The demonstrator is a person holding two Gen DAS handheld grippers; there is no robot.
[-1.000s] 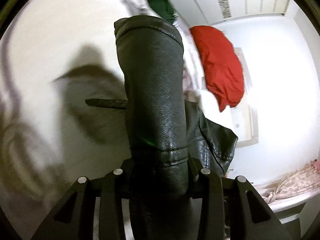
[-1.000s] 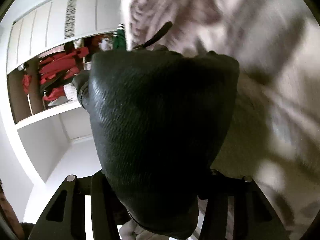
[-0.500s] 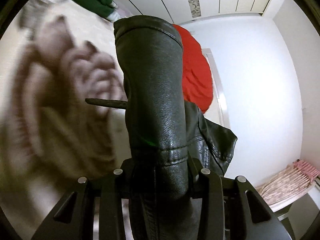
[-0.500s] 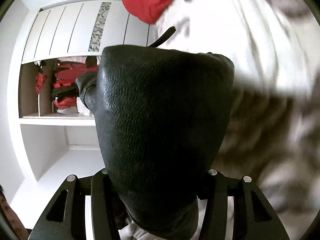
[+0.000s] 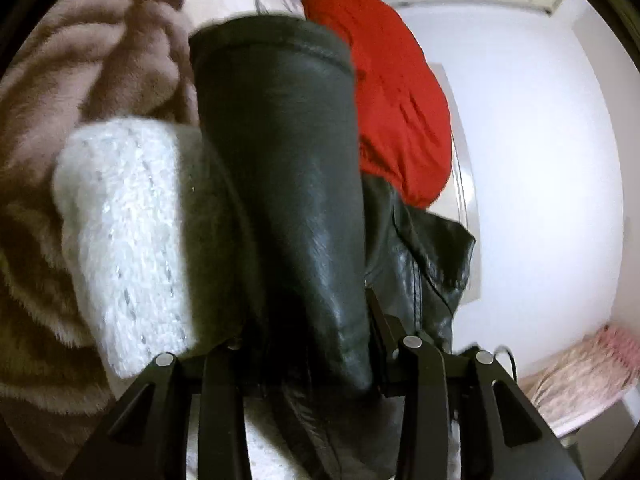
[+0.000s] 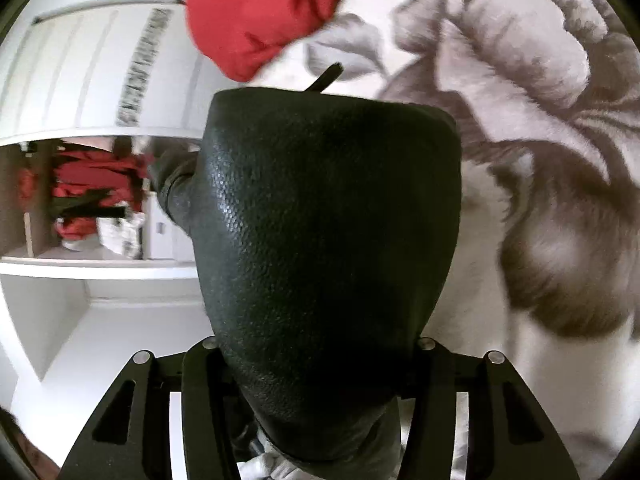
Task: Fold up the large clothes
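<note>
A black leather jacket (image 5: 280, 160) fills the middle of the left wrist view, a thick fold of it standing up between the jaws of my left gripper (image 5: 308, 332). Its collar part (image 5: 424, 256) hangs to the right. In the right wrist view a broad bulge of the same jacket (image 6: 328, 200) sits in my right gripper (image 6: 316, 344), and a strap end (image 6: 326, 76) pokes out above it. Both grippers' jaws are opening, with leather still packed between them. The fingertips are hidden by the leather.
A white fluffy knit garment (image 5: 128, 220) lies left of the jacket on a brown floral fleece blanket (image 5: 80, 60) (image 6: 540, 160). A red garment (image 5: 400, 100) (image 6: 256, 8) lies beyond. An open wardrobe shelf (image 6: 88, 264) holds red clothes. Pink patterned fabric (image 5: 580, 368) sits by the white wall.
Both grippers have swept across the bed with the jacket in them. The white knit garment has come into the left view, and the red garment now looms closer in both views.
</note>
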